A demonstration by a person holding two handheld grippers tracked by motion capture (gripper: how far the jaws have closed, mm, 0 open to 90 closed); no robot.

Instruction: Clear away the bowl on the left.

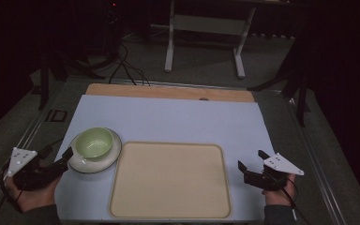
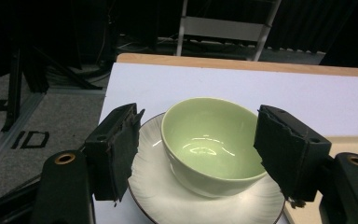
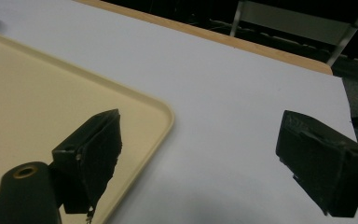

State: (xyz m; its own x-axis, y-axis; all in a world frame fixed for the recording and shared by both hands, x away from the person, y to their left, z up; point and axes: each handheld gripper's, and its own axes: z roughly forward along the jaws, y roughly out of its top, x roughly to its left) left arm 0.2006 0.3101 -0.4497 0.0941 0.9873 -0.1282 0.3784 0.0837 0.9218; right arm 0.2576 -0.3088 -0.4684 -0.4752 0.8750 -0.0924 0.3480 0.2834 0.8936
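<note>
High view shows a pale green glazed ceramic bowl (image 1: pixel 93 142) sitting in a white scalloped saucer with a dark rim (image 1: pixel 110 157) at about nine o'clock on the white-covered counter (image 1: pixel 178 117). A flat beige plastic tray with rounded corners (image 1: pixel 169 180) lies just beside the saucer, toward six o'clock. The left tongs (image 1: pixel 68 154) sit at the saucer's near-left edge with jaws spread wide (in the left gripper view they stand on either side of the bowl (image 2: pixel 212 142), apart from it). The right tongs (image 1: pixel 251 160) hover at four o'clock, jaws wide and holding nothing, one jaw over the tray's corner (image 3: pixel 161 112).
</note>
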